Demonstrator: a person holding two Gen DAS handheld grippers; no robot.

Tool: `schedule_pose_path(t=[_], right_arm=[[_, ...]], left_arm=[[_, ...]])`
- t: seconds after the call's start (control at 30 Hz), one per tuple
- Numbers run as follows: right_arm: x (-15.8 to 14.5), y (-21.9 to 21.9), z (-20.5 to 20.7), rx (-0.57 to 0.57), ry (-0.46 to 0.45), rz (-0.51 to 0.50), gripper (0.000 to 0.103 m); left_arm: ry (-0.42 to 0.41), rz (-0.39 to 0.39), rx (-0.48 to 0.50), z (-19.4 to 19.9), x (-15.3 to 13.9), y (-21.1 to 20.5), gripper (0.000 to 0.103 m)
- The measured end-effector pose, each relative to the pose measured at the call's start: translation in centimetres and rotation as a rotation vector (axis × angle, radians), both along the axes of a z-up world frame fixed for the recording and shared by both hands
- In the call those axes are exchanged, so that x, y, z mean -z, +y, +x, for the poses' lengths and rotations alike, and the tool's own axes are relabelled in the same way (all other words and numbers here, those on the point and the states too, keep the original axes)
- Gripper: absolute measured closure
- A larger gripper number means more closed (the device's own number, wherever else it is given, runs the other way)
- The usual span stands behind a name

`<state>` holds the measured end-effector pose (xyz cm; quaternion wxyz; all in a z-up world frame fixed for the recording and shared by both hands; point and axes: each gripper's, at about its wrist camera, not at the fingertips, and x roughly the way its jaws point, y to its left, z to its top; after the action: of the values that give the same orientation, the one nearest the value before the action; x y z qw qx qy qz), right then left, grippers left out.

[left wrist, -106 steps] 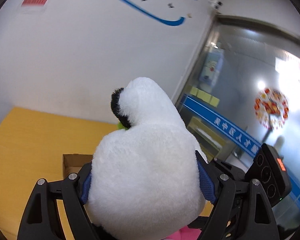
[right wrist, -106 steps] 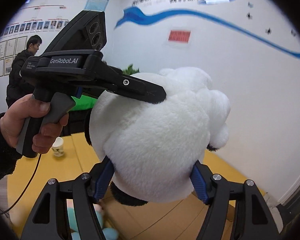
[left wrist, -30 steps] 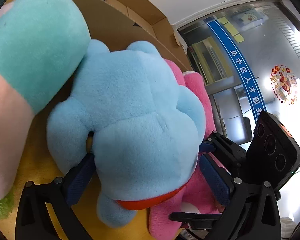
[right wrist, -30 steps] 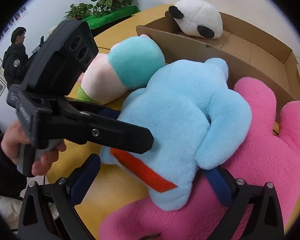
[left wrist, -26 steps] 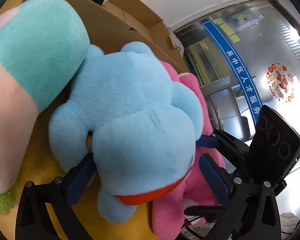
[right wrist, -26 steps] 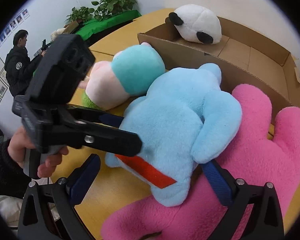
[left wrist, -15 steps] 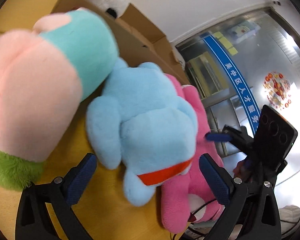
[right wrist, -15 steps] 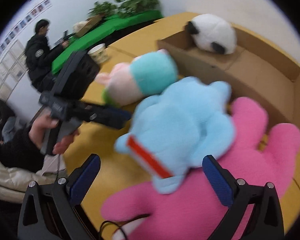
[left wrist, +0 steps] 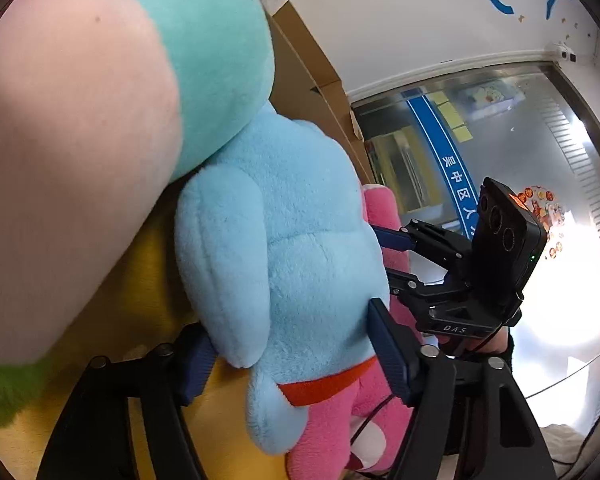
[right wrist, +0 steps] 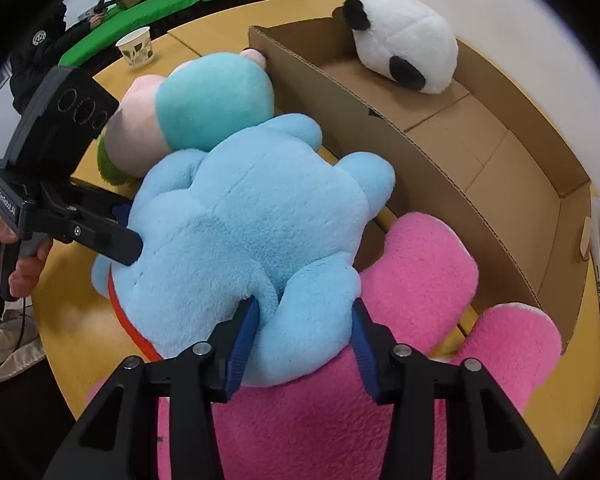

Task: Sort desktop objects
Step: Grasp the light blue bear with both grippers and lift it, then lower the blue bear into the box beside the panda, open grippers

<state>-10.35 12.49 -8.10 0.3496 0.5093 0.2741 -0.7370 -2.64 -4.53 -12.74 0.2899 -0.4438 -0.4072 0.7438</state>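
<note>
While both my tongs close in on it from opposite sides, the light blue plush (right wrist: 244, 236) lies on the yellow worktop (right wrist: 72, 312), partly on top of a big pink plush (right wrist: 416, 280). My right tongs (right wrist: 302, 344) are clenched on one blue limb, the blue-padded fingers (right wrist: 242, 332) pressing into the fur on either side. My left tongs (left wrist: 288, 356) hold the blue plush's lower body between their pads, just above its red band (left wrist: 320, 384); in the right wrist view I see one left finger pushing into the toy's flank, with the person's hand (right wrist: 4, 256) on the grip below.

A second plush, pink with a teal cap and a green fringe (right wrist: 188, 116), rests against the blue one's far side and fills much of the left wrist view, blocking what lies behind it. Directly beyond the toys stands an open cardboard box (right wrist: 384, 136); its near wall touches the teal-capped plush and stands just beside the blue one. Inside the box, at its far end, sits a white and black panda plush (right wrist: 404, 48). A paper cup (right wrist: 136, 46) stands on the worktop well apart, to the left. Farther back there is a green-covered table and a person in dark clothing (right wrist: 40, 48). A white object lies at the right end of the box; I cannot tell what it is.
</note>
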Motion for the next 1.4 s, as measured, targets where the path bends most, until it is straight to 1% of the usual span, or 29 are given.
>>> schedule_pose_path(t=[0.07, 0.1, 0.17, 0.23, 0.27, 0.3, 0.33, 0.4, 0.47, 0.5, 0.57, 0.6, 0.63, 0.73, 0.8, 0.87, 0.9, 1.0, 1.1, 1.17, 1.27, 1.33, 1.4], right_arm=[[0.1, 0.4, 0.4, -0.001, -0.032, -0.025, 0.065], [0.1, 0.8, 0.9, -0.001, -0.057, -0.051, 0.065], [0.2, 1.5, 2.0, -0.001, -0.107, -0.103, 0.065], [0.6, 1.9, 2.6, 0.011, -0.153, -0.138, 0.058], [0.9, 1.7, 2.5, 0.023, -0.157, -0.134, 0.057], [1.1, 1.4, 2.3, 0.037, -0.156, -0.131, 0.057], [1.2, 1.1, 2.1, 0.050, -0.156, -0.128, 0.057], [1.5, 0.2, 2.0, 0.051, -0.142, -0.104, 0.057], [2.2, -0.6, 2.2, 0.037, -0.123, -0.072, 0.059], [2.5, -0.9, 2.3, 0.031, -0.111, -0.058, 0.069], [2.4, -0.9, 3.0, 0.030, -0.068, -0.071, 0.072], [1.9, -0.6, 3.4, 0.036, -0.051, -0.092, 0.075], [1.5, -0.3, 3.7, 0.042, -0.032, -0.114, 0.076], [-0.7, 1.5, 4.8, 0.085, 0.037, -0.203, 0.077], [-2.2, 2.5, 5.5, 0.105, 0.078, -0.255, 0.077], [-4.6, 3.5, 6.0, 0.119, 0.146, -0.304, 0.077], [-5.8, 3.9, 6.2, 0.124, 0.183, -0.327, 0.077], [-9.1, 5.3, 5.3, 0.136, 0.292, -0.379, 0.077], [-12.8, 6.1, 3.2, 0.149, 0.433, -0.385, 0.077], [-15.0, 6.2, 0.6, 0.156, 0.514, -0.364, 0.077], [-17.6, 6.1, -5.3, 0.176, 0.591, -0.332, 0.077], [-18.1, 5.8, -9.9, 0.201, 0.596, -0.312, 0.077], [-17.7, 5.4, -14.5, 0.228, 0.584, -0.294, 0.077]], left_arm=[[0.014, -0.018, -0.003, 0.7, -0.8, -0.3, 0.040], [0.020, -0.027, -0.001, 1.0, -1.4, -0.4, 0.045], [0.019, -0.030, 0.010, 1.9, -2.2, -0.6, 0.047], [0.013, -0.044, 0.032, 2.9, -2.4, -0.8, 0.047], [0.014, -0.048, 0.048, 3.3, -2.5, -0.8, 0.047], [0.019, -0.049, 0.066, 3.6, -2.6, -0.7, 0.042], [0.021, -0.055, 0.073, 3.8, -2.7, -0.6, 0.024], [0.027, -0.077, 0.066, 3.7, -3.0, -0.6, 0.000], [0.046, -0.099, 0.049, 3.5, -3.5, -0.7, 0.001], [0.059, -0.092, 0.048, 3.5, -3.9, -0.8, 0.001], [0.085, -0.079, 0.048, 3.6, -4.7, -0.8, 0.013], [0.099, -0.072, 0.047, 3.6, -5.2, -0.9, 0.034], [0.112, -0.066, 0.047, 3.6, -5.6, -0.9, 0.049], [0.152, -0.045, 0.046, 3.8, -6.8, -1.0, 0.079], [0.178, -0.032, 0.045, 3.8, -7.7, -1.1, 0.079], [0.205, -0.019, 0.044, 3.9, -8.5, -1.1, 0.079], [0.229, -0.018, 0.046, 3.8, -9.4, -1.0, 0.079], [0.324, -0.026, 0.068, 2.1, -13.8, -0.5, 0.079], [0.409, -0.081, 0.104, -2.0, -18.1, 0.5, 0.079], [0.469, -0.143, 0.126, -5.8, -21.0, 1.3, 0.079], [0.520, -0.200, 0.142, -12.0, -24.1, 1.7, 0.079], [0.523, -0.231, 0.141, -16.5, -25.4, 2.1, 0.079], [0.501, -0.266, 0.134, -21.4, -25.8, 2.3, 0.079]])
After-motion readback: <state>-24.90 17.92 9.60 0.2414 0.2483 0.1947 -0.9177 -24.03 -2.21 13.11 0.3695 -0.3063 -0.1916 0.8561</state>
